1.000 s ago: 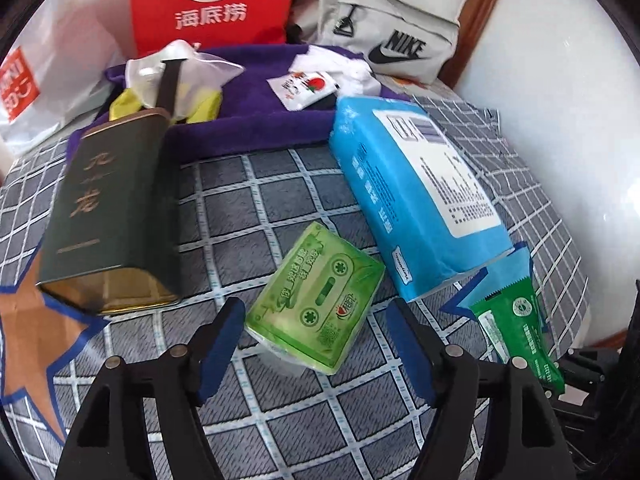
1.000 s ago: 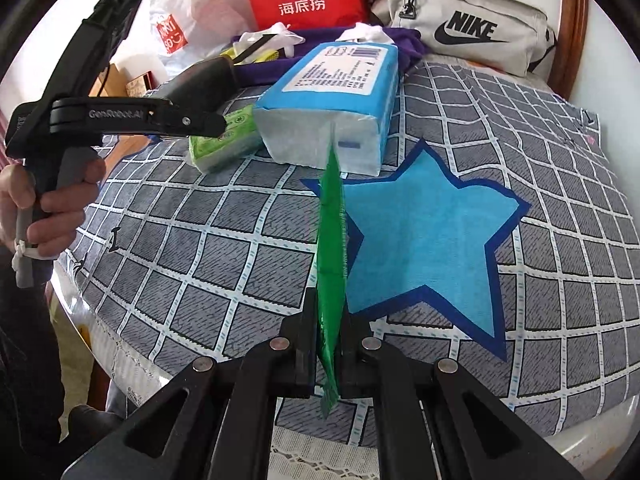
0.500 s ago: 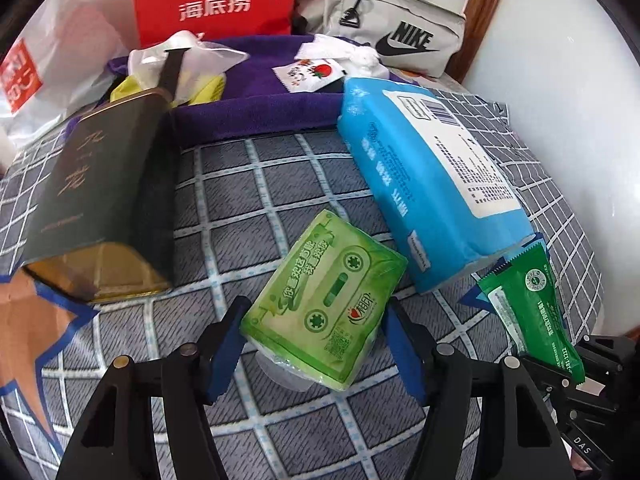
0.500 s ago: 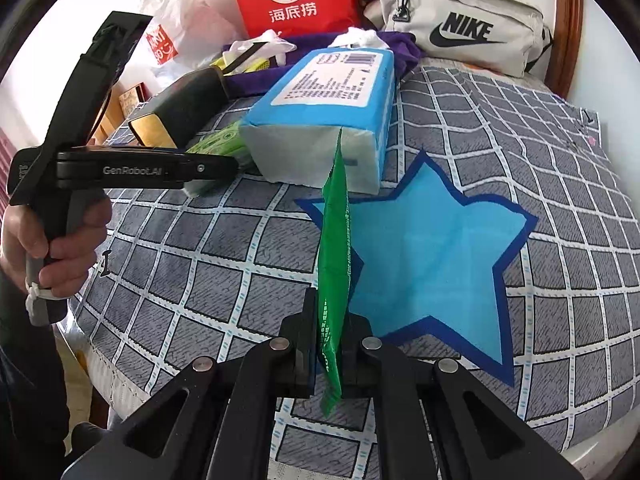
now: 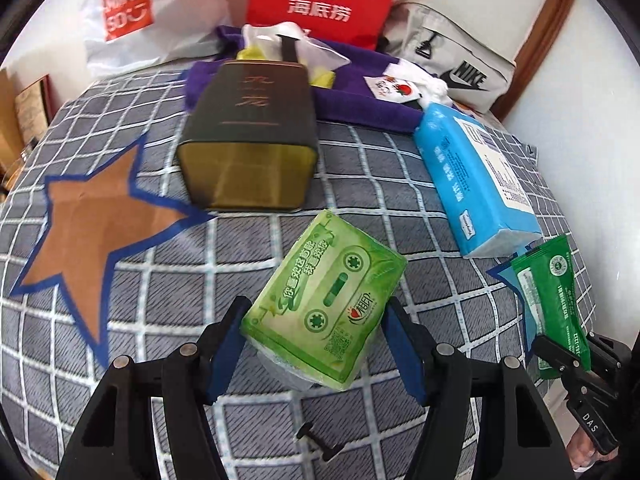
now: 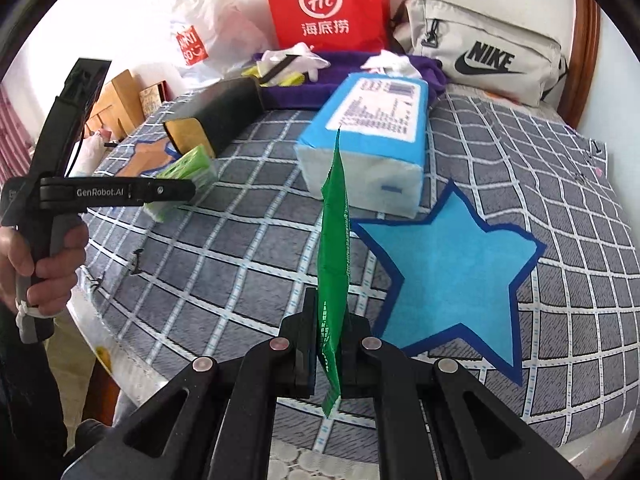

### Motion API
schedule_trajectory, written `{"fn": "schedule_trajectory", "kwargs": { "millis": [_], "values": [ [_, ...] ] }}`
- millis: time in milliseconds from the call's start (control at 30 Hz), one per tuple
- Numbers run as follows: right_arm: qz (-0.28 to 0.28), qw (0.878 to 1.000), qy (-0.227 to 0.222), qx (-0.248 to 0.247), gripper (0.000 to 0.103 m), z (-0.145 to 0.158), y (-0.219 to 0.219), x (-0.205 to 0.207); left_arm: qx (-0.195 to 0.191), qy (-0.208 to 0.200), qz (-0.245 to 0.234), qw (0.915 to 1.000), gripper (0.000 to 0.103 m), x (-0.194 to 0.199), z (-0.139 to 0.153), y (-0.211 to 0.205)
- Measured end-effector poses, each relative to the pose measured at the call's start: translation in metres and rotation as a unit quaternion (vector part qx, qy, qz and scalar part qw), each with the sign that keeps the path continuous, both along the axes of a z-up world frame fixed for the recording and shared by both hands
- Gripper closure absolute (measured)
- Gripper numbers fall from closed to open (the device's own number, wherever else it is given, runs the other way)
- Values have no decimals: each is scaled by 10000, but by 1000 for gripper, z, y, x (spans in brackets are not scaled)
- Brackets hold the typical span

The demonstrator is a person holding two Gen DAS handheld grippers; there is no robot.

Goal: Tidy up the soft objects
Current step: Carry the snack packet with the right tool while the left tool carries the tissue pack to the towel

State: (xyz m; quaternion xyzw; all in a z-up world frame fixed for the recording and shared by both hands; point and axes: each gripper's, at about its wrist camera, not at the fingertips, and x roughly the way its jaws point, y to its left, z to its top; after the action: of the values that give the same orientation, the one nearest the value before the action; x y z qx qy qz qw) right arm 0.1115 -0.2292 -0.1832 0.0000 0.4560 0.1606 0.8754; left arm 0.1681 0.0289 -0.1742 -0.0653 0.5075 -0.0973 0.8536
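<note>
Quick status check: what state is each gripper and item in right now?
Left gripper: shut on the green tissue pack, pack lifted and tilted.
Right gripper: shut on the green sachet, held edge-on.
Blue tissue pack: lying flat, untouched.
Dark tin: lying on its side.

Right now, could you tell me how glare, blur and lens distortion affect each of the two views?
Left wrist view: fisheye bends the checked cloth lines, dark corners, wall blown out at right, green tissue pack sharp. Right wrist view: same curving, white plastic bag overexposed, green sachet crisp.
</note>
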Motion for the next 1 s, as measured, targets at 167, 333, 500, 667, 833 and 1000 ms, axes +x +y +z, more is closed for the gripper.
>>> {"fn": "schedule_trajectory", "kwargs": {
  "millis": [167,333,500,667,833,1000],
  "values": [
    [-58,9999,-82,-62,97,11,4,-5,-25,160,400,9991,38,-13,-5,22],
    [-148,9997,-124,-120,97,21,3,-8,-193,201,623,9977,38,-24,-3,37],
    [-271,9994,-199,-104,97,36,-3,-12,-284,145,707,9970,38,-33,7,42],
    [-347,9987,-364,-91,97,55,-5,-15,-309,25,633,9975,38,-35,25,38],
    [-395,9980,-487,-97,97,72,-8,-15,-431,-193,633,9969,38,-35,50,34],
    [-480,9975,-520,-62,97,85,-16,-11,-466,-427,700,9955,38,-37,77,33]
  ]
}}
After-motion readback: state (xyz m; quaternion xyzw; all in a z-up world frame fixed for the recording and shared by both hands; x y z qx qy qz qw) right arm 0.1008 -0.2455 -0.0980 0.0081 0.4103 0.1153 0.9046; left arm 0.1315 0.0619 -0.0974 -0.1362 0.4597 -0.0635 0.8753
